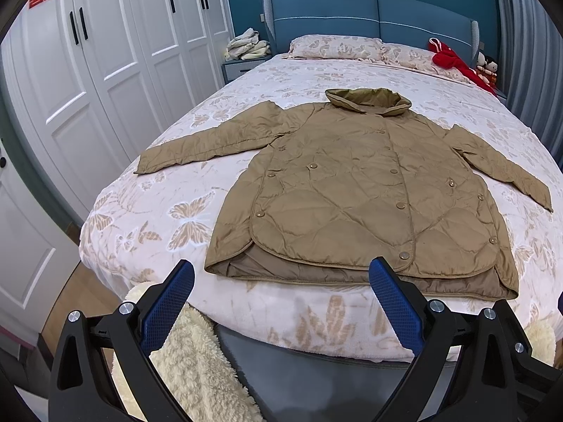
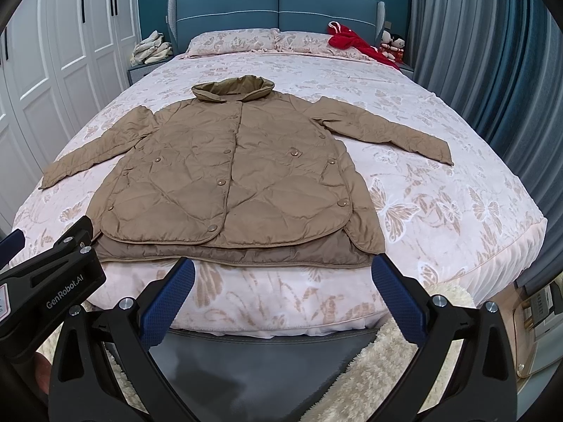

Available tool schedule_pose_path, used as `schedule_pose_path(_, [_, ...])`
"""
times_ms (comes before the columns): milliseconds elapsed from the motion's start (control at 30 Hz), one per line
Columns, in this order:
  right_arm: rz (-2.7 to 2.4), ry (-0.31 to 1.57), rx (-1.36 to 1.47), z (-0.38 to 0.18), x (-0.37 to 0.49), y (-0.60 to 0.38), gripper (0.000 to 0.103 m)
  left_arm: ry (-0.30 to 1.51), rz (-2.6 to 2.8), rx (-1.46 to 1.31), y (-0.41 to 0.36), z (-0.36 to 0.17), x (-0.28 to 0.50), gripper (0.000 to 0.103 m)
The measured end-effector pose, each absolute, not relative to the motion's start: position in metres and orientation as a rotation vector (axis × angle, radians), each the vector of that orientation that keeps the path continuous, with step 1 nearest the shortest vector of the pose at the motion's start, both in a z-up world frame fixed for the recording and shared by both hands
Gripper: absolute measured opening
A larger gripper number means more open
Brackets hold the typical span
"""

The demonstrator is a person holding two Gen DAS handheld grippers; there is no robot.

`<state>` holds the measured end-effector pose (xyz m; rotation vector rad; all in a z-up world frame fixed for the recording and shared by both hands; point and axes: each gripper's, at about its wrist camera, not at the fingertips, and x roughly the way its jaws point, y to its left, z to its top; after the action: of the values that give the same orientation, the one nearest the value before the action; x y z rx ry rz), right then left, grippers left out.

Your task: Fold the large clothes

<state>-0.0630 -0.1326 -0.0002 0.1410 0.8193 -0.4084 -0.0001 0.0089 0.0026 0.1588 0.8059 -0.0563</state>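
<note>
A tan quilted jacket [image 1: 355,190] lies flat and buttoned, front up, on the bed, collar toward the headboard and both sleeves spread sideways. It also shows in the right wrist view [image 2: 232,176]. My left gripper [image 1: 281,274] is open and empty, held off the foot of the bed just short of the jacket's hem. My right gripper [image 2: 281,270] is open and empty, also off the foot of the bed near the hem. The body of the left gripper [image 2: 52,274] shows at the left of the right wrist view.
The bed [image 1: 147,211] has a pink butterfly cover and a blue headboard [image 1: 369,17]. Red clothing [image 1: 454,59] and dolls sit by the pillows. White wardrobes [image 1: 105,52] stand left, curtains [image 2: 492,52] right. A cream fluffy rug [image 1: 197,369] lies at the bed's foot.
</note>
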Motion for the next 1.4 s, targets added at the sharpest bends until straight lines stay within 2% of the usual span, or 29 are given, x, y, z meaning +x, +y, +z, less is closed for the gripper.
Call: schedule_pose_path(1400, [-0.393, 0.819, 0.143, -0.0018, -0.0625, -0.1322, 0.098, 0.806, -0.055, 0.154, 0.011, 0.0022, 0.0005, 0.098])
